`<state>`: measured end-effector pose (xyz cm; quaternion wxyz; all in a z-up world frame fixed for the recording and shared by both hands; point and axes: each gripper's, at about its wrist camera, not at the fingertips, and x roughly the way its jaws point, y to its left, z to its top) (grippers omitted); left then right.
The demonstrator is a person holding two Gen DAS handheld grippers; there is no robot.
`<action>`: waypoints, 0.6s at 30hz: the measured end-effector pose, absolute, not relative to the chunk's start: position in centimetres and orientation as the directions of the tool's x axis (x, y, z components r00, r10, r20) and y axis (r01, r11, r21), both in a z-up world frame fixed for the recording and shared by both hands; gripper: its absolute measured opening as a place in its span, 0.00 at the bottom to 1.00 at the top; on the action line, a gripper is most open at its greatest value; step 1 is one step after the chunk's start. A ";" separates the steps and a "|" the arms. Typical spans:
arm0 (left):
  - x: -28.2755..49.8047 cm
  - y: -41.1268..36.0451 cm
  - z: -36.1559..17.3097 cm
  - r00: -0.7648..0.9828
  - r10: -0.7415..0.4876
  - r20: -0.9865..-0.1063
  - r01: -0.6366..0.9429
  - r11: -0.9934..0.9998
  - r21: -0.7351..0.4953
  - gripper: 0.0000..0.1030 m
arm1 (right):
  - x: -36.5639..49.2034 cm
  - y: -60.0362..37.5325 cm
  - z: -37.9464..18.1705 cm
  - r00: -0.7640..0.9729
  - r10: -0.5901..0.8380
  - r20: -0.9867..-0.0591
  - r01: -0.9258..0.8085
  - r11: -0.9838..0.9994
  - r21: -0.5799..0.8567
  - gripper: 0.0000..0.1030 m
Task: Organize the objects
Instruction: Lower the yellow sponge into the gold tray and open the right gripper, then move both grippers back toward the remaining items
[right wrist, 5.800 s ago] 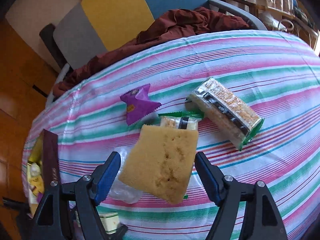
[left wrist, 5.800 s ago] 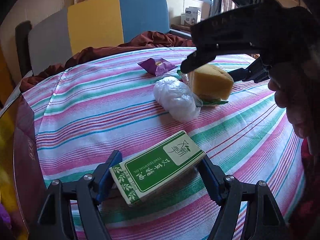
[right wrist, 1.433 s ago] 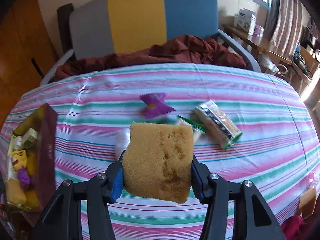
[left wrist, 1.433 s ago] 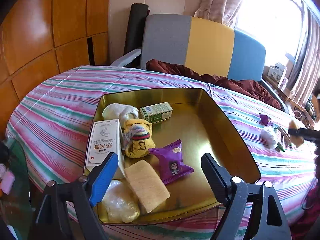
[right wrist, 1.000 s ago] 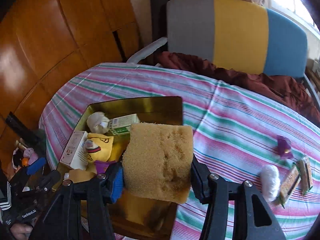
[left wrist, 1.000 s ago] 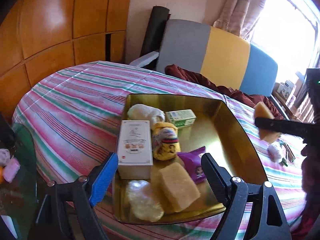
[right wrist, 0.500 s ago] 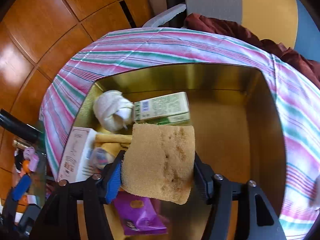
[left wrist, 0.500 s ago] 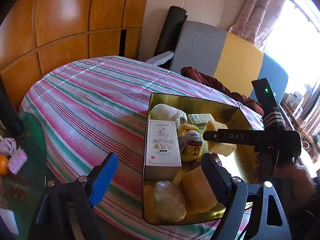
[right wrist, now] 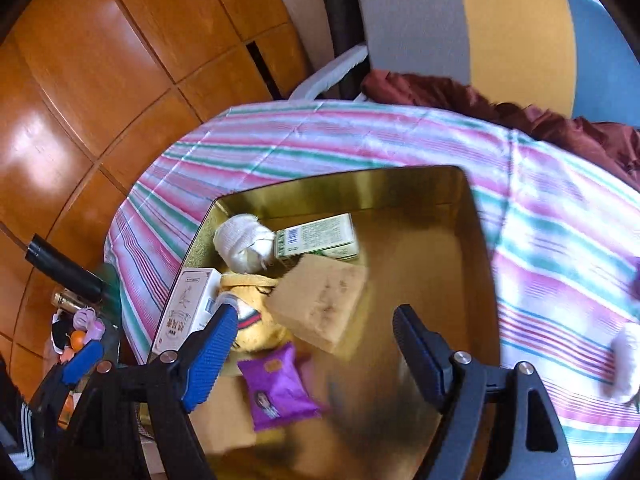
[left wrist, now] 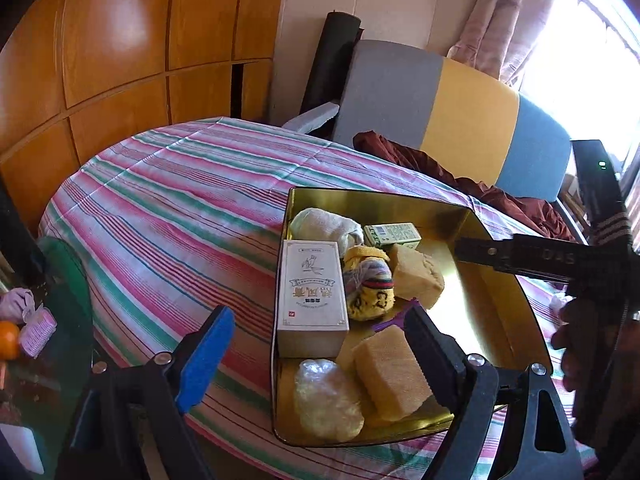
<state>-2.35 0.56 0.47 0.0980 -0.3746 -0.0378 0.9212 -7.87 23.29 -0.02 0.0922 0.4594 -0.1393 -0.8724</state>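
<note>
A gold tin tray (left wrist: 380, 194) (right wrist: 340, 176) on the striped table holds several items. The tan sponge (right wrist: 320, 300) (left wrist: 416, 276) lies tilted in it, leaning on a yellow plush (left wrist: 368, 284) by a green box (right wrist: 316, 240). My right gripper (right wrist: 314, 320) hovers just above the sponge, jaws opening, pads clear of it. A white box (left wrist: 310, 288), a white cloth (left wrist: 324, 224), a second sponge (left wrist: 388, 376), a plastic bundle (left wrist: 326, 400) and a purple packet (right wrist: 276, 384) also lie inside. My left gripper (left wrist: 316, 340) hangs open over the tray's near left corner, holding nothing.
A grey, yellow and blue chair (left wrist: 460, 112) with a maroon cloth (left wrist: 420, 164) stands behind the table. A glass side table (left wrist: 48, 320) with an orange is at the left. A white plastic bundle (right wrist: 626, 360) lies on the tablecloth right of the tray.
My right gripper carried the sponge from the table's right side over the tray, then its jaws spread and the sponge dropped in. The left gripper let go of the green box earlier.
</note>
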 end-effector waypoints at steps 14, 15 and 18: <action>-1.3 5.8 2.1 -0.692 0.280 -0.666 -0.300 -0.950 -0.088 0.86 | 1.5 39.6 1.8 -0.634 -0.045 -0.772 -0.272 -0.922 0.277 0.79; -1.2 6.3 2.2 -0.689 0.286 -0.666 -0.313 -0.946 -0.083 0.86 | 2.3 41.2 1.4 -0.629 -0.021 -0.777 -0.310 -0.910 0.275 0.79; -1.0 8.1 2.3 -0.679 0.305 -0.668 -0.354 -0.933 -0.066 0.86 | 4.3 45.2 1.0 -0.620 0.049 -0.783 -0.408 -0.873 0.269 0.79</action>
